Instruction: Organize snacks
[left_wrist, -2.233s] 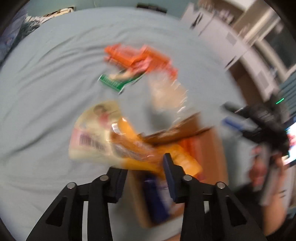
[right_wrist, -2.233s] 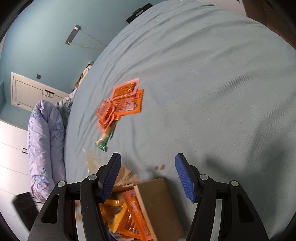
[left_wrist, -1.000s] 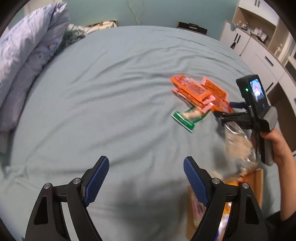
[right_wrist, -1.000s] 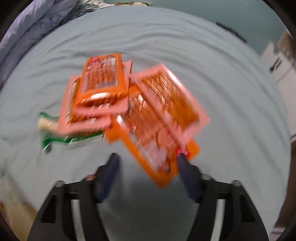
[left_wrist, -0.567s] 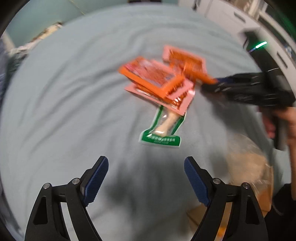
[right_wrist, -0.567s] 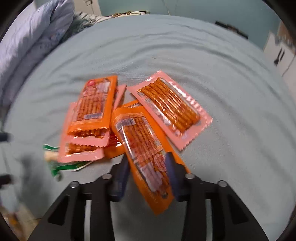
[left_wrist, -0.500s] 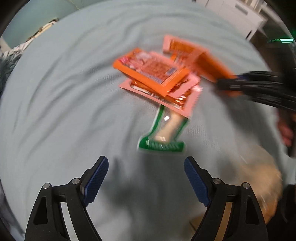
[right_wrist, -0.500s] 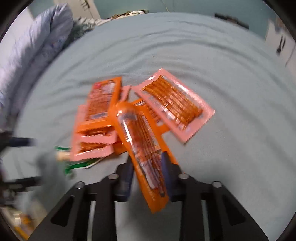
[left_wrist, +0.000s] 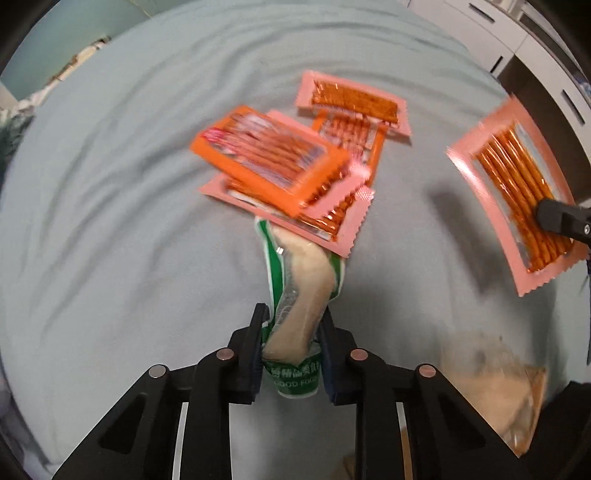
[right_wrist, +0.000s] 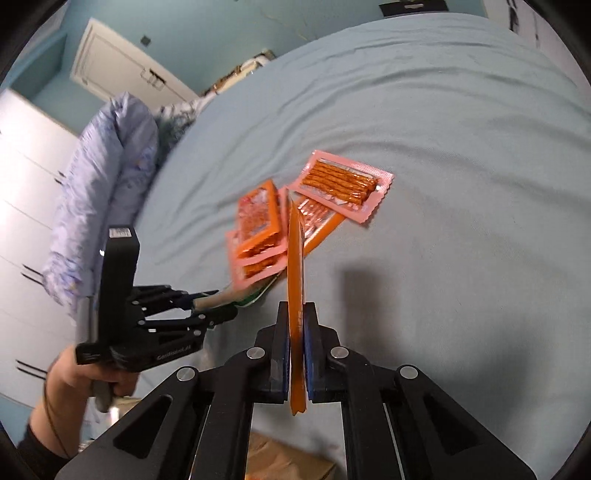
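Observation:
My left gripper points down at the blue bedsheet. Its jaws are closing, and the pads press on the near end of a green-and-white pack holding a pale sausage. The pack's far end lies under a pile of orange and pink stick-snack packs. In the right wrist view the left gripper shows at the left with the green pack. My right gripper is shut on one orange-pink stick pack, held edge-on above the sheet. That held pack hangs at the right of the left wrist view.
A clear bag of pale snacks lies near a cardboard box at the bed's near edge. A folded lilac quilt lies along the far left. White cupboards stand beyond the bed. A person's hand holds the left gripper.
The left gripper came down over the green pack and its jaws closed on it. The right gripper shut on a stick pack, lifted it off the pile and rolled it edge-on.

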